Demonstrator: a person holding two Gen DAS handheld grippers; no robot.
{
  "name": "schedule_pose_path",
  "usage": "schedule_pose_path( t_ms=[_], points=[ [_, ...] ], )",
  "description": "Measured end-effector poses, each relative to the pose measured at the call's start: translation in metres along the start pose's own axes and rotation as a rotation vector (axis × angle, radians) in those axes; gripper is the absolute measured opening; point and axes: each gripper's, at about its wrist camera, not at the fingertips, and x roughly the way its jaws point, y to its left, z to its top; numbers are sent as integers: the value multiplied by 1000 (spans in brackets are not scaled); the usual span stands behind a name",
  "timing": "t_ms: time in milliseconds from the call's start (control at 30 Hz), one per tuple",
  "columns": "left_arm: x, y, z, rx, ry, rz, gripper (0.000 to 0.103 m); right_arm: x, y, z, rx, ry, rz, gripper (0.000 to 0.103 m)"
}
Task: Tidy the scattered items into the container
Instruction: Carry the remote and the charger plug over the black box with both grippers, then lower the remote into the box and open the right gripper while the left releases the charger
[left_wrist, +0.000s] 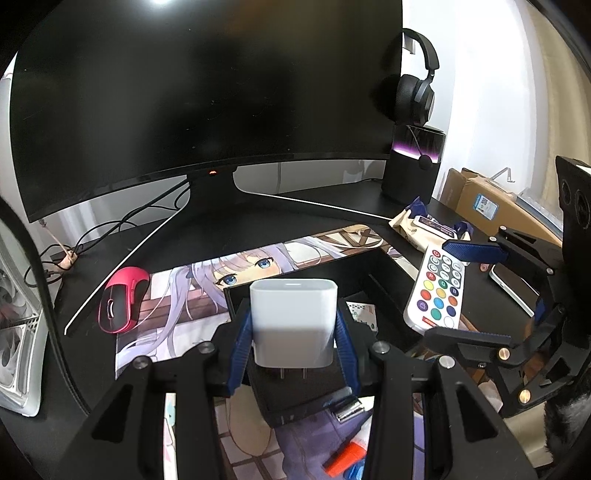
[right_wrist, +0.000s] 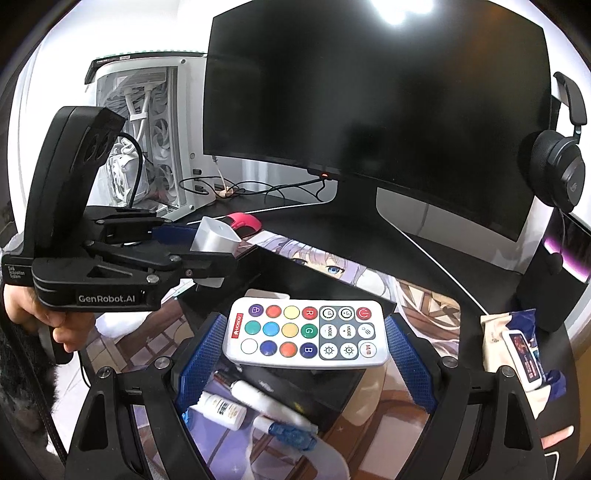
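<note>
My left gripper (left_wrist: 293, 319) is shut on a white charger block (left_wrist: 293, 310), prongs pointing down, above the open black box (left_wrist: 384, 288) on the printed desk mat. My right gripper (right_wrist: 306, 334) is shut on a white remote (right_wrist: 306, 332) with coloured buttons, held flat between the blue pads over the same box (right_wrist: 295, 280). In the left wrist view the remote (left_wrist: 439, 288) hangs at the right in the right gripper (left_wrist: 448, 291). The right wrist view shows the left gripper (right_wrist: 208, 251) with the charger (right_wrist: 216, 234) at the left, a hand (right_wrist: 55, 321) holding it.
A white tube (right_wrist: 221, 406), a blue-capped item (right_wrist: 291, 432) and an orange item (left_wrist: 343, 458) lie on the mat near me. A pink mouse (left_wrist: 122, 304), a wipes pack (right_wrist: 517, 343), the monitor (left_wrist: 207, 92) and a headset (left_wrist: 417, 92) stand further back.
</note>
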Motion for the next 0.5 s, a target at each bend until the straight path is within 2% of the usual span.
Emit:
schedule_pose_path(
  t_ms=[500],
  points=[
    [28, 1, 9, 2, 32, -19, 41, 37, -8, 4, -3, 65, 0, 87]
  ],
)
